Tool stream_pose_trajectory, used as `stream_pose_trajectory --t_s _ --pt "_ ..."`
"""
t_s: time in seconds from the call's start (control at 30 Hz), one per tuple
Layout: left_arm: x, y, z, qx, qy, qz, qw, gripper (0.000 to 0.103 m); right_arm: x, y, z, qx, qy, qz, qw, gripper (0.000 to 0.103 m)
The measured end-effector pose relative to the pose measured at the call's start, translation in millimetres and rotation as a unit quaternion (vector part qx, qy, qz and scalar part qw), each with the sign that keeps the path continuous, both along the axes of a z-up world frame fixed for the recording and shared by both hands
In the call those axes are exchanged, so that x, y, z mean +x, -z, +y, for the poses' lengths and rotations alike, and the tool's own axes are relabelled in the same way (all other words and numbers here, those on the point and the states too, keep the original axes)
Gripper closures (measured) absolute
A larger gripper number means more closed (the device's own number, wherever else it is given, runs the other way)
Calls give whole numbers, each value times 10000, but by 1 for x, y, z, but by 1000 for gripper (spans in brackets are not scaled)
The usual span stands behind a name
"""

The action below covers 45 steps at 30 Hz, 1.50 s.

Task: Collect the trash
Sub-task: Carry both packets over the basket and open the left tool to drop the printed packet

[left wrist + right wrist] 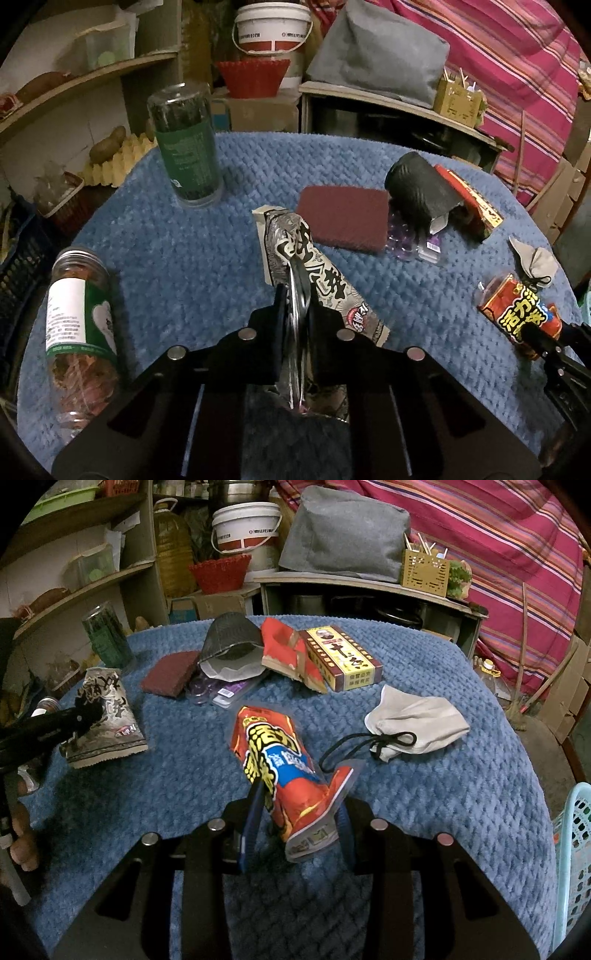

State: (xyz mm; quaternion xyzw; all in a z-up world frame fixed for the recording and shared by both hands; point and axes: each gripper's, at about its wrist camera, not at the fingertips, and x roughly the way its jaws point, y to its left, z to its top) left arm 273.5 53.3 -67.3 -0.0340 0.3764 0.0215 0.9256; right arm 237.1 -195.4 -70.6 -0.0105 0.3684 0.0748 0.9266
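Left gripper point(295, 295) clenched on grey snack wrapper point(314, 266); right gripper point(299, 812) grasping red snack packet point(280, 764) above bench point(443, 794).

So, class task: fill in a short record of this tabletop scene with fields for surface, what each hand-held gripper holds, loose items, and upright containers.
surface: blue quilted cloth over the table
left hand-held gripper: shut on black-and-white wrapper
right hand-held gripper: shut on red snack wrapper
loose items: maroon scouring pad, yellow-and-red box, grey drawstring pouch, clear blister pack
upright containers: green-labelled jar
lying containers: clear jar with white-and-green label
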Motion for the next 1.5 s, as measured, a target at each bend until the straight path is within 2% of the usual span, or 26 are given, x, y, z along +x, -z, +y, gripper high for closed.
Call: stream_pose_trajectory --t_s 0.37,0.5,0.63,0.83,0.93,1.17,1.5 --pt "-9 -6 -4 -24 32 -71 10000 94 -7 -7 -6 91 35 -151 9998 66" --pt "-15 -11 -13 100 139 -138 9998 94 -12 -12 -10 58 7 -225 9997 67" --pt "-20 -14 -20 99 215 -95 9997 94 -23 -21 -30 115 90 -282 9995 67" --pt "-37 -24 -44 136 363 -166 9991 95 -50 -37 -82 113 447 -433 9980 67" --pt "-45 -31 -64 160 476 -196 9985 95 -64 -49 -118 205 699 -532 9959 67" --pt "-57 -55 -125 -3 879 -375 9954 95 -95 -77 -186 -15 1155 -759 9904 67" --pt "-69 -64 -238 -241 1810 -371 9825 95 -140 -74 -277 -155 1851 -678 9803 67"
